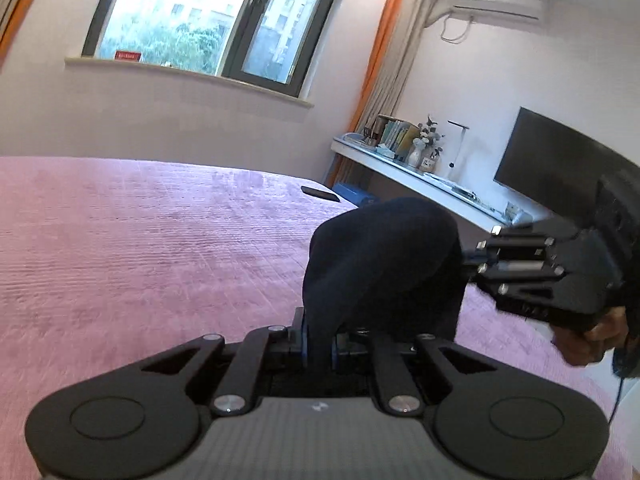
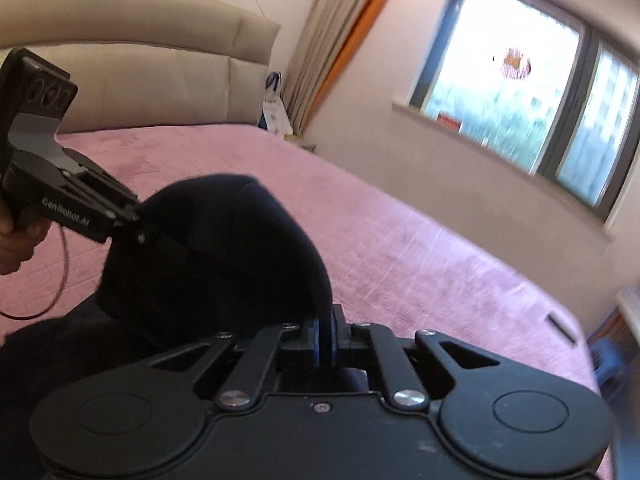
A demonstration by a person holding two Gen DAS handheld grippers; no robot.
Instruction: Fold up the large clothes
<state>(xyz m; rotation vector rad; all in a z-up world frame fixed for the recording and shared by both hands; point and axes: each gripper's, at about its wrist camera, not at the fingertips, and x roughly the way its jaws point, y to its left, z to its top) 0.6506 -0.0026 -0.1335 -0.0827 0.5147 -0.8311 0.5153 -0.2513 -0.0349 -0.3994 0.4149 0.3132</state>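
- Our left gripper (image 1: 318, 346) has its blue pads pinched tight on a fold of the garment (image 1: 384, 264), a dark, soft, matte cloth that bulges up in a rounded hump just ahead of the fingers.
- Our right gripper (image 2: 325, 346) is likewise clamped on the same garment; the cloth runs thin between its blue pads and swells into a smooth dome up and to the left of them.
- The garment hangs stretched between the two grippers, lifted above the bedspread (image 1: 140, 240), with more dark cloth pooled low to the left of the right gripper.
- The bedspread is pink, plush and finely ribbed, spreading flat ahead of both grippers.
- From the left wrist, the right gripper shows off to the right: black, angular, metal-linked, held by a hand (image 1: 592, 340).
- Beyond the bed stands a padded beige headboard (image 2: 160, 76), with stitched panels.
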